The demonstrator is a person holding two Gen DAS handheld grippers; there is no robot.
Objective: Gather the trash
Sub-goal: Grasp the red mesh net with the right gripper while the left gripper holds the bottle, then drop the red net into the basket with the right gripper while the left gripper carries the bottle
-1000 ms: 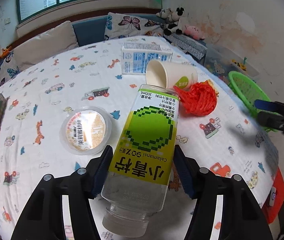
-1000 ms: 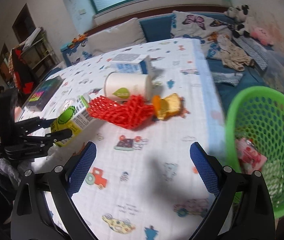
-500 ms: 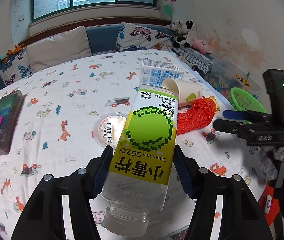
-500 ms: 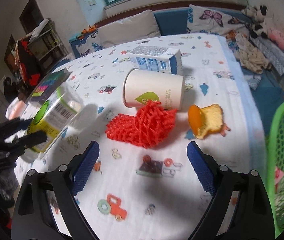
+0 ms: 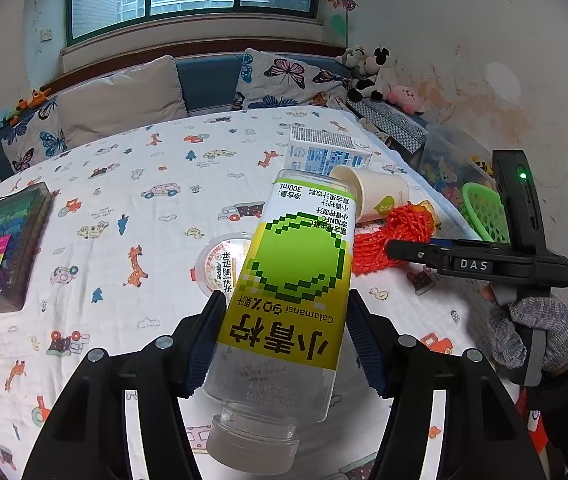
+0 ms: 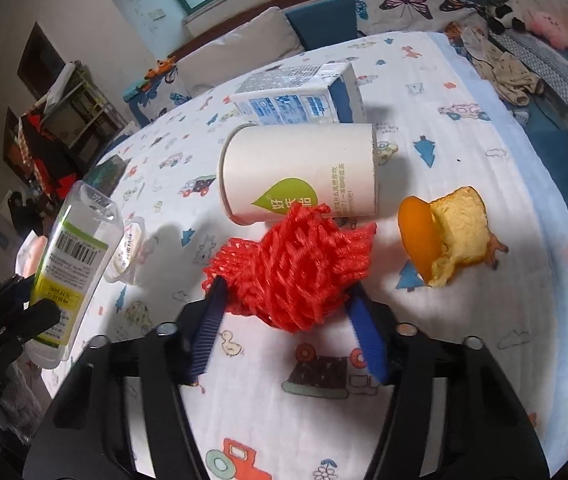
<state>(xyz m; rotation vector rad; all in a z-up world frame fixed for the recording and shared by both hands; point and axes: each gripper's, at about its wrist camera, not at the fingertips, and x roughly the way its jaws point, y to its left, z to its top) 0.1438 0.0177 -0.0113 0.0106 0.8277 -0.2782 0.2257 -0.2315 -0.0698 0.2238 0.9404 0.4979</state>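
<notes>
My left gripper (image 5: 287, 300) is shut on a clear bottle (image 5: 300, 272) with a green and yellow label, held above the table with its neck toward the camera. In the right wrist view that bottle (image 6: 72, 248) hangs at the left in the left gripper (image 6: 16, 308). My right gripper (image 6: 288, 292) is low over the cloth, its jaws closing, and both blue pads touch the sides of a red foam net (image 6: 296, 264). From the left wrist, the right gripper (image 5: 394, 246) reaches the red net (image 5: 396, 228) from the right, held by a gloved hand (image 5: 532, 332).
A tipped paper cup (image 6: 300, 172) lies just behind the net, with a milk carton (image 6: 296, 96) beyond it. An orange peel (image 6: 444, 240) lies to the right. A green basket (image 5: 484, 212) stands off the table's right edge. A sealed pudding cup (image 5: 220, 264) and a coloured box (image 5: 0, 248) lie to the left.
The right gripper came forward and down to the red net and its jaws narrowed onto it. The left gripper rose a little with the bottle.
</notes>
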